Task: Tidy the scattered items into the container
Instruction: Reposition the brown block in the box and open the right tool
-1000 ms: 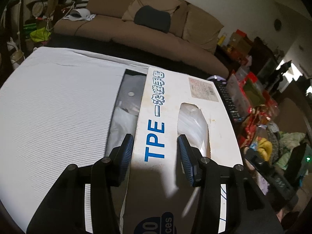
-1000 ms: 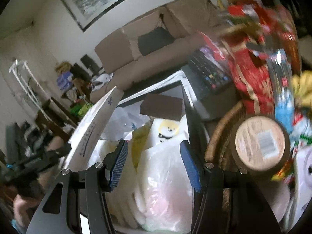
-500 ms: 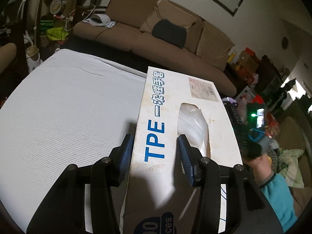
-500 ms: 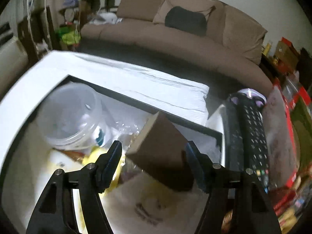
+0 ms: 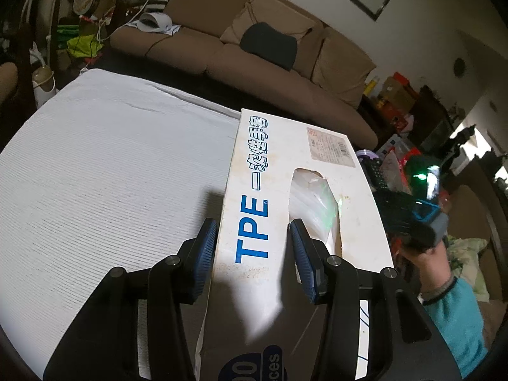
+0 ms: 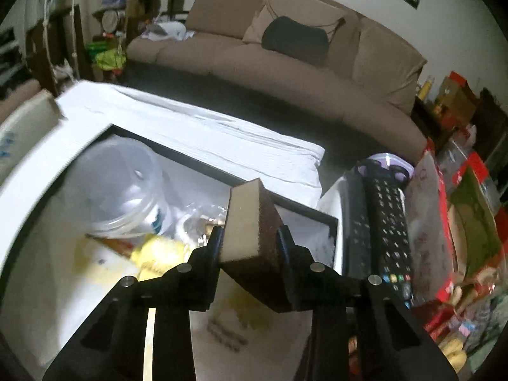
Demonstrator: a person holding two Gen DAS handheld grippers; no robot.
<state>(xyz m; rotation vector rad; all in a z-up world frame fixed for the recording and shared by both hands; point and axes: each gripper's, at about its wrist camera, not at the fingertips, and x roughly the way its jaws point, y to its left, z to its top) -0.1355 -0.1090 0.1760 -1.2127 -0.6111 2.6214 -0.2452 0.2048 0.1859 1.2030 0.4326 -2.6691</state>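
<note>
A white glove box printed "TPE" is pinched in my left gripper, one pad on its left side and one on its top by the dispensing hole. It hangs above the white ribbed table cover. My right gripper is closing its jaws on a sponge with a beige foam face and a brown scouring face, and both pads press on it. The sponge is just above the black-rimmed container. Inside lie a clear plastic tub, yellow packets and white bags.
A black remote lies right of the container, with red snack packs beyond it. A brown sofa runs behind the table. A hand in a teal sleeve shows at the right of the left wrist view.
My right gripper swung from the basket side to over the container, rolled, and closed on the sponge. The left gripper carried the glove box sideways, so the container left its view.
</note>
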